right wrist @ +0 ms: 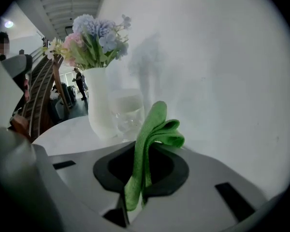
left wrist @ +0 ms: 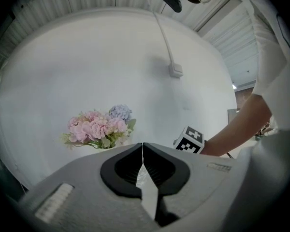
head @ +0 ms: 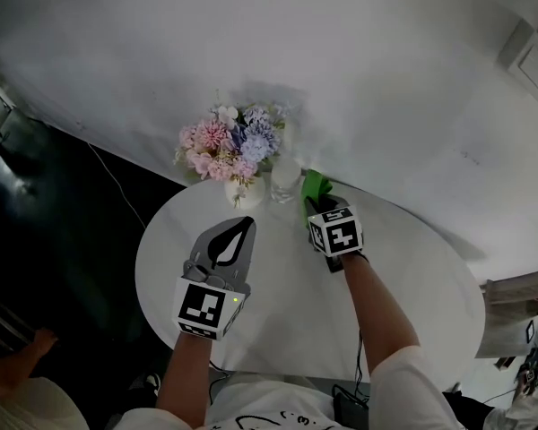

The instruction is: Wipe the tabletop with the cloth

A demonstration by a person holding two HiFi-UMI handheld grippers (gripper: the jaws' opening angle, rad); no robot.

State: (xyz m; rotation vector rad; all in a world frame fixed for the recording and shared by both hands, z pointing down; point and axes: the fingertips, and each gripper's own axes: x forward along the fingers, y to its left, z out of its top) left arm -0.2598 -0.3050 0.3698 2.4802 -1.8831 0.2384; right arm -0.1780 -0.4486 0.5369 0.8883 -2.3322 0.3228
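— Where's the cloth (right wrist: 147, 149)?
— It's pinched in your right gripper (right wrist: 140, 178), by the glass (head: 285, 179) at the far edge of the table (head: 403, 285). Your left gripper (left wrist: 143, 151) is closed and empty. Lower the cloth flat, then sweep away from the vase (head: 249, 191).

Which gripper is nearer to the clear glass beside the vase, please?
Right. The right gripper, shut on the green cloth, sits just right of the glass; the left gripper hangs farther back over the table.

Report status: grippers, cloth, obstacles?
Left gripper shut, empty, over the table. Right gripper shut on green cloth, close to the glass. Flower vase and glass stand at the table's far edge.
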